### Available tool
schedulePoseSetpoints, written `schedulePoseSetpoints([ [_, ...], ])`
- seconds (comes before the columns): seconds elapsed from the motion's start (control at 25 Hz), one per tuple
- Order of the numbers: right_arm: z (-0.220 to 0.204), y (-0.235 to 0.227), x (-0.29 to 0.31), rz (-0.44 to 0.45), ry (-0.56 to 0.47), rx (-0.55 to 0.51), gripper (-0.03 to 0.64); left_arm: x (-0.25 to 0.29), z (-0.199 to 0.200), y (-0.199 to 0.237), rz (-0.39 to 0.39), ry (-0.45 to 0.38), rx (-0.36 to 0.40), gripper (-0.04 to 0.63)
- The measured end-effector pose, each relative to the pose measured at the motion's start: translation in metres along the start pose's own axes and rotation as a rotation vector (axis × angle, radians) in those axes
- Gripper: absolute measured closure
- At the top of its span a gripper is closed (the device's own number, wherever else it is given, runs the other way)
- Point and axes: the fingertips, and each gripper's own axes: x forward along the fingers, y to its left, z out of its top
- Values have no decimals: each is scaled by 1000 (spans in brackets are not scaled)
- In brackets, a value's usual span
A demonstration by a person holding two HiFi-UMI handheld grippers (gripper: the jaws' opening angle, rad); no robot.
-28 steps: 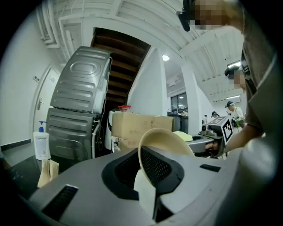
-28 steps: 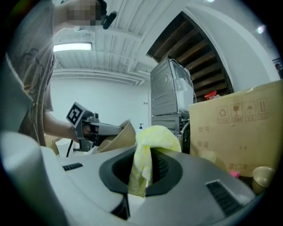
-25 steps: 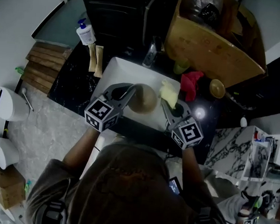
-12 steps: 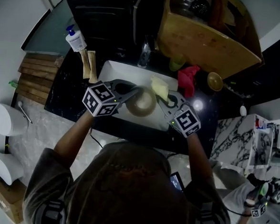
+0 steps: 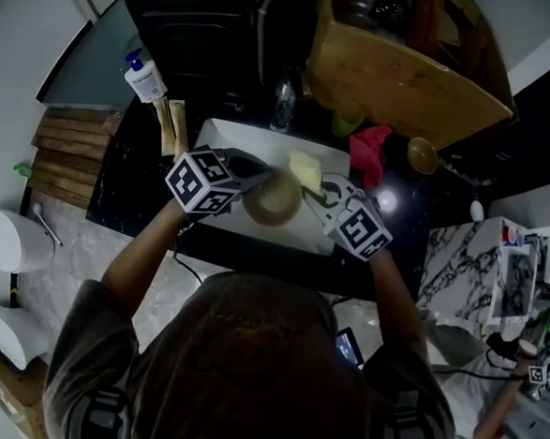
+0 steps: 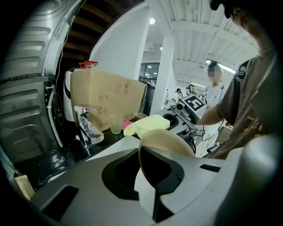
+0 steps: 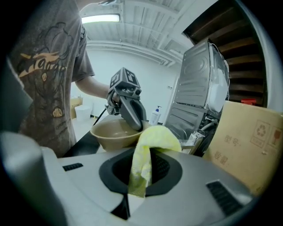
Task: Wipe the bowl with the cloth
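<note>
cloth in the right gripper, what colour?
Pale yellow. The cloth shows best in the right gripper view.

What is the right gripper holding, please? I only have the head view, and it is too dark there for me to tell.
Observer: The right gripper view shows the right gripper shut on a fold of the yellow cloth, with the rest bunched above its jaws.
Operator: Thank you. And how is the bowl held?
Observer: In the left gripper view, the left gripper is shut on the bowl, whose wall stands edge-on between the jaws.
</note>
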Motion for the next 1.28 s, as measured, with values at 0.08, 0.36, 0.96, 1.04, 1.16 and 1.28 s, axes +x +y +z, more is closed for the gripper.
schedulePoseSetpoints([
  [0.08,1,2,0,10,-2,13,595,-2,0,6,8,-8,-12,574],
  [0.36,3,-4,1,18,-19,65,595,-1,8,27,36,-70,-45,572],
  [0.96,-1,6,2,-1,-33,143,595,-2,11,54,146,-160,-120,572],
  [1.04,-1,9,3,0,-42,151,595,-3,12,57,162,-172,-132,572],
  [1.16,3,13,8,-3,-65,168,595,-7,12,61,199,-185,-147,572],
  [1.28,4,13,11,-26,-79,203,595,-8,14,65,243,-208,-168,572],
])
